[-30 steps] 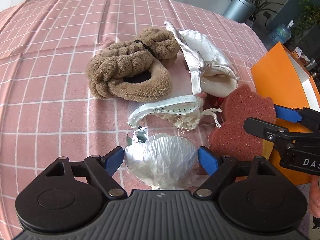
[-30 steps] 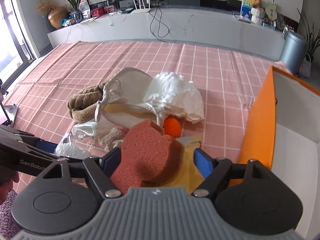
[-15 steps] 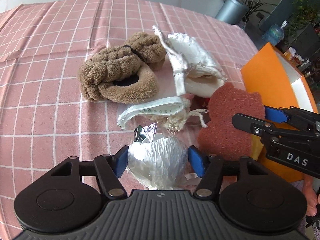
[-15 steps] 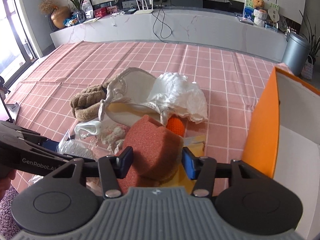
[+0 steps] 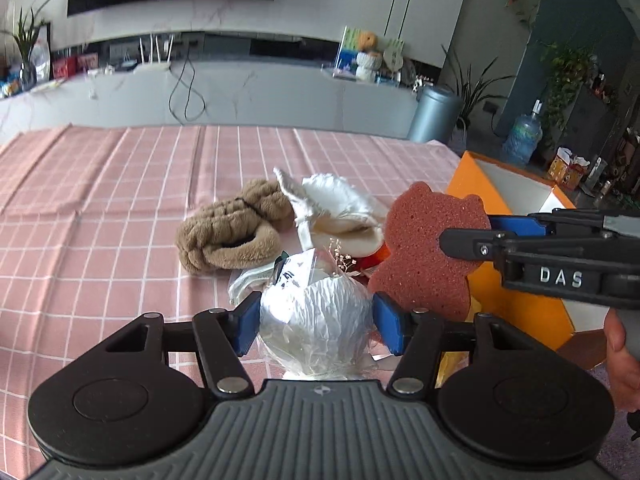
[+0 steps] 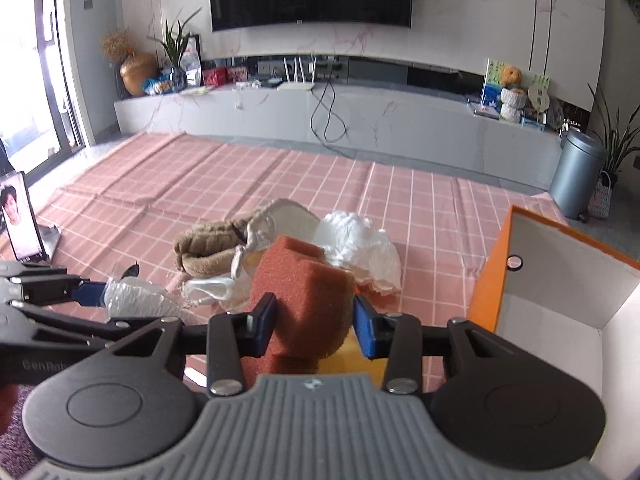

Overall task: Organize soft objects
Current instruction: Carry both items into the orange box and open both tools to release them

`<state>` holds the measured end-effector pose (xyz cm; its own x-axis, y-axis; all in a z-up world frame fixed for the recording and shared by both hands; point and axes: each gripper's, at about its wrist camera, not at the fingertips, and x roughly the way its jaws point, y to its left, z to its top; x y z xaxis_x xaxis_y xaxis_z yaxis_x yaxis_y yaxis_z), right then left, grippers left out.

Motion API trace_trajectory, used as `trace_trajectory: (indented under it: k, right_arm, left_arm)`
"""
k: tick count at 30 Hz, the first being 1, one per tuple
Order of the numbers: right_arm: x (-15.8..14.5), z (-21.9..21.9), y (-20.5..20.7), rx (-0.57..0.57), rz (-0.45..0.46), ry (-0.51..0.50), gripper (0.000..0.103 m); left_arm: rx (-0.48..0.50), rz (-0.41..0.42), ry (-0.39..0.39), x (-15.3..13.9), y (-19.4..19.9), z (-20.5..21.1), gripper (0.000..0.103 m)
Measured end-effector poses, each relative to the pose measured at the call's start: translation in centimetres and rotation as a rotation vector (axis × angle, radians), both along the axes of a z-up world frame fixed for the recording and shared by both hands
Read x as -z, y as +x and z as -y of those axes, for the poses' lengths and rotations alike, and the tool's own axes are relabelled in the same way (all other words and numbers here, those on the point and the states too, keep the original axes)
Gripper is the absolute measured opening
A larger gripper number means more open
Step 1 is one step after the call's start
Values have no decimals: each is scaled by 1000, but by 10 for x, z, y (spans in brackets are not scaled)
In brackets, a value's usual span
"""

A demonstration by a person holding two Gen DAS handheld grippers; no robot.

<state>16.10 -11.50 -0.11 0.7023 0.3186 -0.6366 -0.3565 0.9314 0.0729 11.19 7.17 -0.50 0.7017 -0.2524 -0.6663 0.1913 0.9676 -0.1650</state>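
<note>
Right wrist view — sponge hides the orange thing behind.

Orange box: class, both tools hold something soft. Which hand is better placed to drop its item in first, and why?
Right. The right tool grips the red sponge with the orange box open just beside it. The left tool, holding the plastic-wrapped bundle, sits farther away, with the sponge between it and the box.

A crinkled clear plastic bag with a white bundle inside, perhaps dried sprigs, sits pinched between the left fingers. A reddish-brown bear-shaped sponge is squeezed between the right fingers. Beyond both fingertips lie a brown plush slipper, a cream pouch and white crumpled plastic.
</note>
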Motion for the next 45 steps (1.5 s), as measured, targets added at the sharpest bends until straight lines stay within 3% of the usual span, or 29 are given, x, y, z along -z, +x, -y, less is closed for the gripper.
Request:
trace_trajectory:
  k: [9, 16, 22, 29, 35, 45]
  right_arm:
    - [-34, 31, -30, 57, 133, 62, 41]
    - [-62, 67, -40, 130, 180, 120, 41]
    - [-76, 99, -53, 181, 202, 125, 41]
    - [-83, 145, -66, 237, 199, 52, 41]
    - [-71, 184, -67, 277, 133, -42, 41]
    - [-20, 217, -30, 251, -48, -102, 41]
  left_arm:
    - [21, 93, 19, -20, -22, 22, 68]
    - [46, 158, -4, -37, -29, 37, 68]
    - [100, 226, -26, -58, -26, 63, 68]
    - [240, 303, -38, -76, -15, 122, 68]
    - [370, 289, -10, -66, 5, 179, 68]
    - [486, 115, 141, -22, 51, 243, 68]
